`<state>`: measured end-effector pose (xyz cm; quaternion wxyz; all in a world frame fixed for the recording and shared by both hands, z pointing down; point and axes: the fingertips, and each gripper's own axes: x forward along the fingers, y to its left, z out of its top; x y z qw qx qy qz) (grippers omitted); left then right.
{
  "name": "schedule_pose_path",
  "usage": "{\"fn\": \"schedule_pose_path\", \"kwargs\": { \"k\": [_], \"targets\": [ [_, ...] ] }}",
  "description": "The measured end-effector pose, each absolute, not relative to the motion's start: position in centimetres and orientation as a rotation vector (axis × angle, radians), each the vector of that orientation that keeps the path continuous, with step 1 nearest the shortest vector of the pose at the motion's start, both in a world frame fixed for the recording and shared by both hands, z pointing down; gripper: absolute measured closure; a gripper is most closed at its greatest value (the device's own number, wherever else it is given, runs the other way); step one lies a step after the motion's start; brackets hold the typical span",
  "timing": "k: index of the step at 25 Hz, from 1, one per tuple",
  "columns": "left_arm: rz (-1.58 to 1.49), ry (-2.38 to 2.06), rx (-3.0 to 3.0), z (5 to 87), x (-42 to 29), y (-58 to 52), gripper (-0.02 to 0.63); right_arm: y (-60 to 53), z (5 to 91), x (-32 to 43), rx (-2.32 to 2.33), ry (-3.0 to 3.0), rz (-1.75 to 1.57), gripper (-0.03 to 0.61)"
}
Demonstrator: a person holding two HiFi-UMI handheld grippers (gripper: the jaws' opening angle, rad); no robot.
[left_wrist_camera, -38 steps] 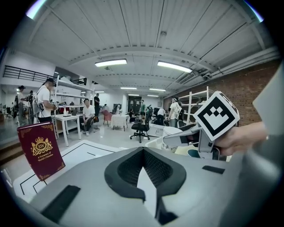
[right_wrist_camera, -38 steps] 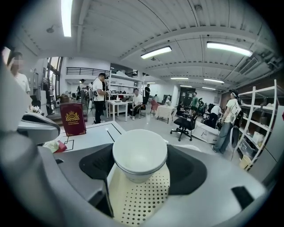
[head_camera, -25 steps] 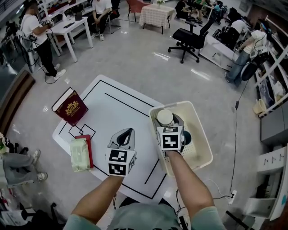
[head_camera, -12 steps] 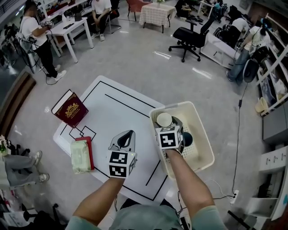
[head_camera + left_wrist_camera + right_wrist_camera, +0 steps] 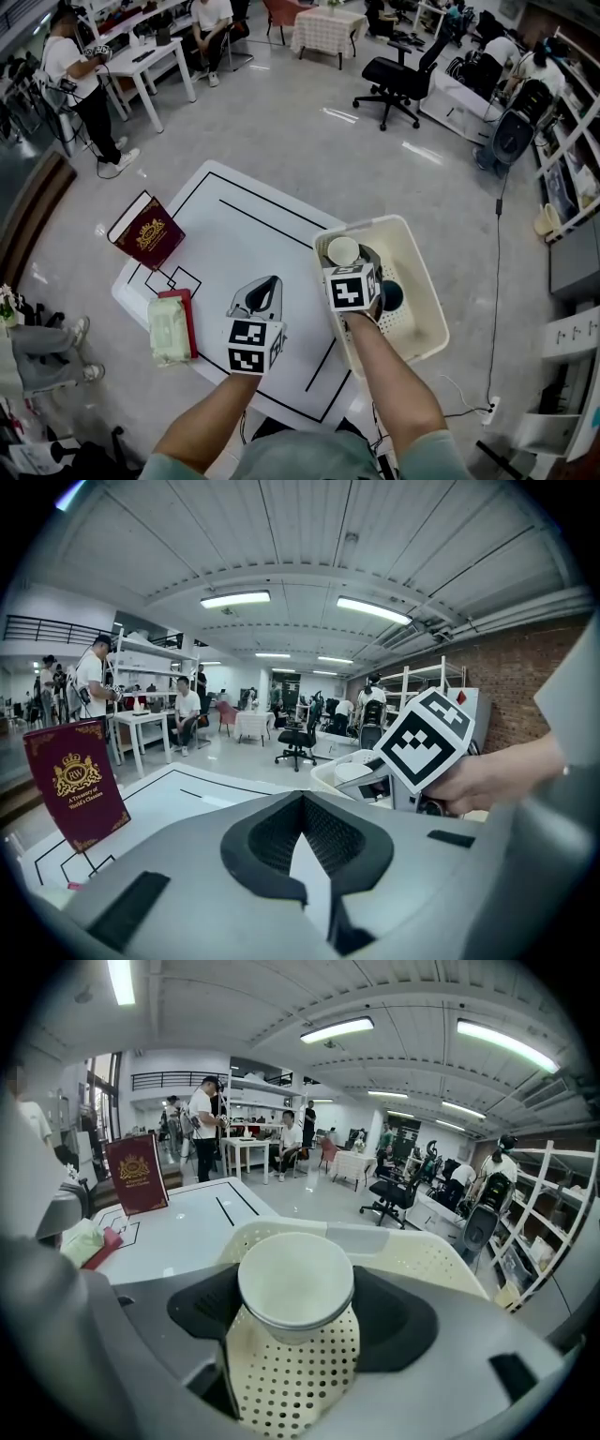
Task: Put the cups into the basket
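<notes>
A cream perforated basket [image 5: 424, 281] stands at the right edge of the white table [image 5: 239, 230]. My right gripper [image 5: 349, 253] reaches into its near-left part, shut on a white cup [image 5: 342, 250]. In the right gripper view the white cup [image 5: 295, 1283] sits between the jaws over the basket's holed floor [image 5: 291, 1372]. A dark cup [image 5: 391, 295] lies in the basket beside the gripper. To the left, my left gripper [image 5: 270, 281] hovers over the table with its jaws shut and nothing in them. From the left gripper view, the basket [image 5: 339, 769] and the right gripper's marker cube [image 5: 427, 740] show ahead.
A dark red book [image 5: 147, 229] stands at the table's left corner. A pale green tissue pack [image 5: 167, 324] lies on a red item [image 5: 185, 300] near the left front edge. An office chair [image 5: 394, 80] and people at desks are farther back.
The right gripper with the white cup has sunk slightly into the basket. The left gripper has hardly moved.
</notes>
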<state>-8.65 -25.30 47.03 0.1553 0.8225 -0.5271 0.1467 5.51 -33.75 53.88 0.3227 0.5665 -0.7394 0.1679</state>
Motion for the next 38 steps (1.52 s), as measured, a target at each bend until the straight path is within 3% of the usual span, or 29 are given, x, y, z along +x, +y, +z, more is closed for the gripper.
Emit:
{"fn": "schedule_pose_path", "kwargs": {
  "k": [24,38],
  "targets": [
    [0.417,-1.478,2.343,48.0,-8.3,-26.0,0.609,-34.8,56.9,5.8,1.349,-1.804,0.475,0.202],
    [0.426,-1.462,2.338,48.7,-8.1,-26.1,0.608,-34.2,58.9,6.2,1.130,-1.696,0.210,0.202]
  ]
}}
